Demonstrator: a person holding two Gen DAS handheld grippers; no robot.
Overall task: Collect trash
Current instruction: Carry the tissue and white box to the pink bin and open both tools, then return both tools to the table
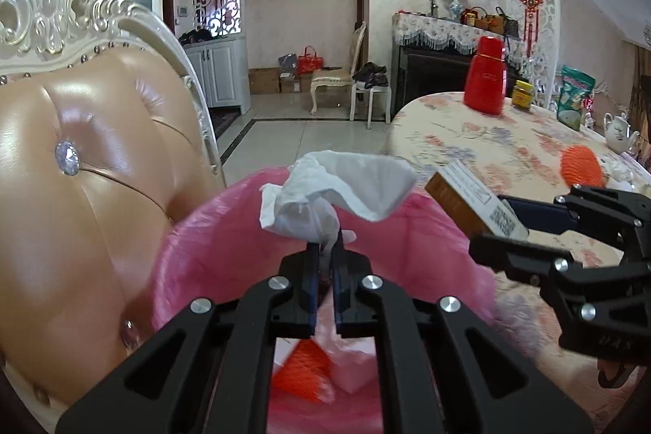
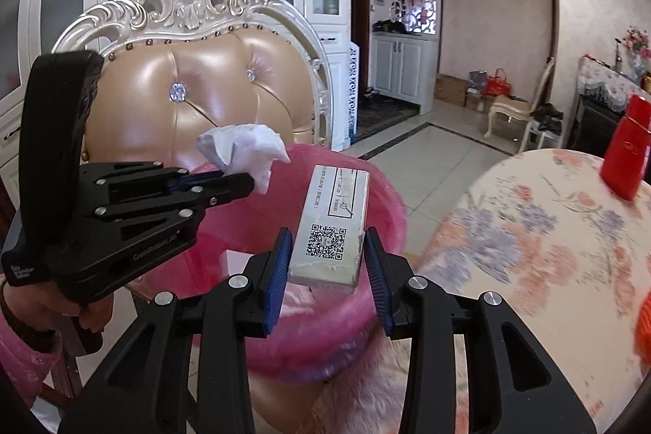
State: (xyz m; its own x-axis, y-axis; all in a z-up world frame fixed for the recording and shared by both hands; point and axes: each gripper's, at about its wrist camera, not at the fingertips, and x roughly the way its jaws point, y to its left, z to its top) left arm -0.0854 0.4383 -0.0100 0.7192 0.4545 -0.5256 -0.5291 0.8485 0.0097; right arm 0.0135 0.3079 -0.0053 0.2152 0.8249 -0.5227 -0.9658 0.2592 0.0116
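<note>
In the left wrist view, the left gripper (image 1: 325,247) sits at lower centre with its jaws pressed together on a crumpled white tissue (image 1: 333,196), which fans out above the fingertips. Directly beneath and behind it is the bin (image 1: 228,230), lined with a pink bag; an orange scrap (image 1: 299,373) lies inside, seen low in the frame between the gripper's arms. At the right edge the right gripper (image 1: 512,218) reaches in, clamped on a small box (image 1: 468,198) with a QR code on its face, held over the bin's right rim.

The right wrist view shows the same box (image 2: 331,226) at centre, lengthways between the blue pads (image 2: 276,271), which press on its two long sides. It hangs above the bin (image 2: 366,190), whose pink rim curves behind and below it. At centre left the left gripper (image 2: 248,184) comes in from the edge of the frame, carrying the tissue (image 2: 244,149) over the bin's far-left rim. A hand (image 2: 61,308) in a pink sleeve grips its handle at lower left.

A tufted chair (image 2: 195,100) with a carved white frame stands behind the bin. On the right is a table (image 2: 529,230) under a floral cloth, with a red flask (image 2: 628,157) on it at the right edge.
</note>
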